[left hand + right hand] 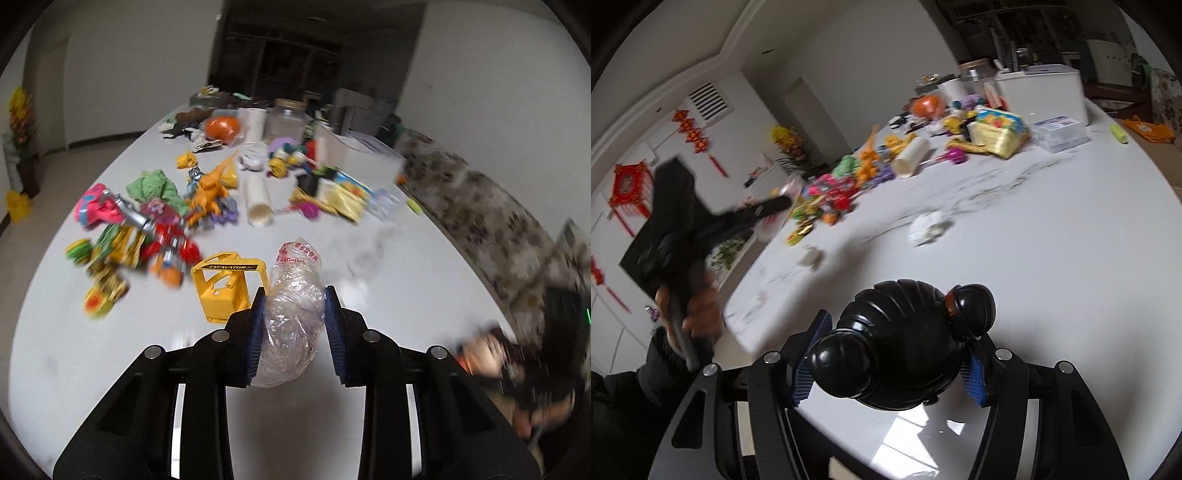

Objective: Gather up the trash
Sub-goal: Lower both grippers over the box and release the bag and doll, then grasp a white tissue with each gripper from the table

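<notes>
My left gripper (294,295) is shut on a crumpled clear plastic bag (291,314) with red print, held above the white table (406,280). My right gripper (899,328) is shut on a glossy black ribbed plastic object (901,347) with round knobs, held over the table's near edge (1071,295). The left gripper also shows in the right wrist view (783,201), blurred, up at the left with the clear bag. A crumpled white paper scrap (927,227) and a smaller grey scrap (812,257) lie on the table.
A yellow excavator toy part (225,288) lies just left of the left gripper. A heap of colourful toys (147,229), a white tube (258,195), a clear jar (286,118) and a white box (354,155) crowd the far table. A patterned sofa (498,229) stands right.
</notes>
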